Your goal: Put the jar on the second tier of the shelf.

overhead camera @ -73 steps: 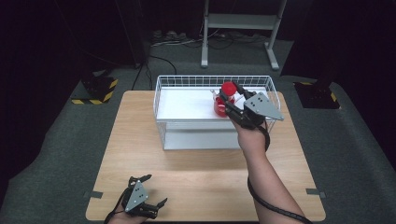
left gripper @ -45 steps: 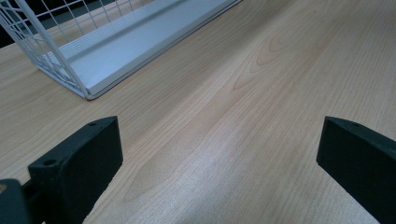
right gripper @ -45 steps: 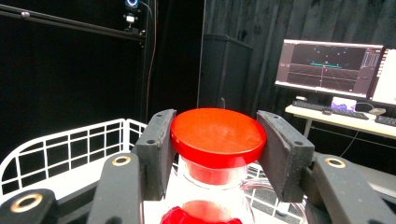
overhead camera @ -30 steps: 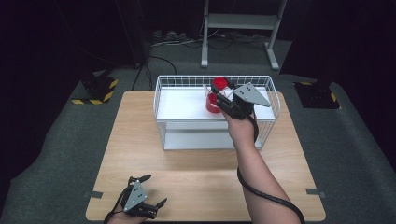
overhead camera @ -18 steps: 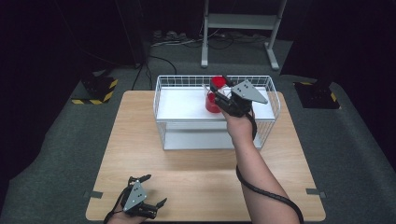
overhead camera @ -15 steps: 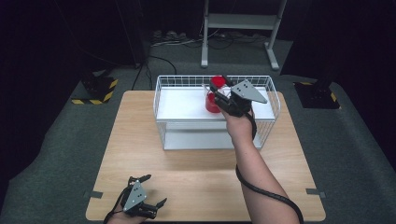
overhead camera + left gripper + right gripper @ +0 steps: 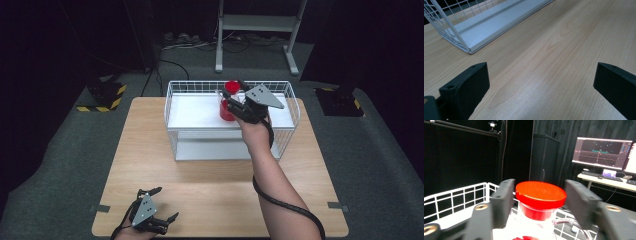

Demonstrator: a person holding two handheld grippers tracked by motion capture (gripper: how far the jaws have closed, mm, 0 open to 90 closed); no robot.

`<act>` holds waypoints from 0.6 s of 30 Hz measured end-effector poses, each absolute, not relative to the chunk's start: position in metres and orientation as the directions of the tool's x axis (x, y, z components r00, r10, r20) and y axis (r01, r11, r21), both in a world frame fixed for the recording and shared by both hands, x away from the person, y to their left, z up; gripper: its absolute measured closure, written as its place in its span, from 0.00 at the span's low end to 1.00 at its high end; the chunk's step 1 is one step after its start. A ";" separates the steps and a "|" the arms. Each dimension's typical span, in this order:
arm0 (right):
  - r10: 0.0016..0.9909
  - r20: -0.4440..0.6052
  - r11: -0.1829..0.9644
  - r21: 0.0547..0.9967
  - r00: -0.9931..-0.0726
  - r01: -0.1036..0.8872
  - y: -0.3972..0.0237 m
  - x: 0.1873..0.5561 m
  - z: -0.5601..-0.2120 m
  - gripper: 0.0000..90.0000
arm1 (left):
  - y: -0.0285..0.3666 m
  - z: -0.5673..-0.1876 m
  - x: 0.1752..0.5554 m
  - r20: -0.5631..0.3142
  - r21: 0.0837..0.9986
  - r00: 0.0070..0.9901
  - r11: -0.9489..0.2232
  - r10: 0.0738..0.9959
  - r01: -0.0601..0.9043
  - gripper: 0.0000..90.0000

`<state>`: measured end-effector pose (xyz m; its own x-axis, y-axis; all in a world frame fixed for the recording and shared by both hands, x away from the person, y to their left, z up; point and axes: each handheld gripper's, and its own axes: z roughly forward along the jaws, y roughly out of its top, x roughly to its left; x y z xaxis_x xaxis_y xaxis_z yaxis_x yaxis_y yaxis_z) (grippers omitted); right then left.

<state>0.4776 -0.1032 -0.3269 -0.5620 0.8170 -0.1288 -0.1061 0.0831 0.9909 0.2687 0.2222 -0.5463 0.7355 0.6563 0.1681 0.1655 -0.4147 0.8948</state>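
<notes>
On the light wooden table stands a white wire-sided rack with a flat white upper shelf and a lower shelf beneath it, set toward the far edge. A clear glass jar with a round red lid and a clear side handle stands on the upper shelf, toward its right half, with something red inside it (what it is cannot be told). The right gripper, held in a hand on an outstretched forearm, is at the jar: in the right gripper view its two black jaws stand either side of the red lid, the left one touching or nearly touching the rim and the right one with a narrow gap, so the jaws are spread and not clamped on it. The left gripper lies low at the near left corner of the table, its jaws wide apart with bare wood between them and the rack's lower corner ahead.
</notes>
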 end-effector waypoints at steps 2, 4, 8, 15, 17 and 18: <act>0.819 -0.126 0.082 0.991 -0.560 -0.104 -0.102 0.478 -0.326 0.31 | 0.223 -0.546 0.268 0.164 0.898 0.735 -0.408 0.658 0.166 0.01; 0.823 -0.130 0.084 0.991 -0.554 -0.107 -0.101 0.477 -0.325 0.26 | 0.223 -0.546 0.269 0.164 0.897 0.732 -0.409 0.661 0.169 0.01; 0.826 -0.127 0.087 0.991 -0.549 -0.098 -0.100 0.477 -0.325 0.13 | 0.222 -0.546 0.268 0.171 0.894 0.733 -0.417 0.658 0.165 0.01; 0.815 -0.101 0.051 0.993 -0.570 -0.103 -0.101 0.472 -0.323 0.00 | 0.222 -0.546 0.268 0.167 0.894 0.734 -0.415 0.658 0.169 0.01; 0.815 -0.096 0.047 0.994 -0.571 -0.101 -0.100 0.470 -0.323 0.00 | 0.222 -0.546 0.268 0.168 0.894 0.733 -0.416 0.659 0.168 0.01; 0.815 -0.099 0.049 0.994 -0.571 -0.103 -0.100 0.468 -0.322 0.00 | 0.222 -0.546 0.268 0.170 0.893 0.733 -0.417 0.659 0.168 0.01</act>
<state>0.4684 -0.1001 -0.3224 -0.5715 0.8146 -0.0991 -0.1026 0.0489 0.9935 0.2682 0.2217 -0.5465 0.7331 0.6587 0.1697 0.1679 -0.4170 0.8933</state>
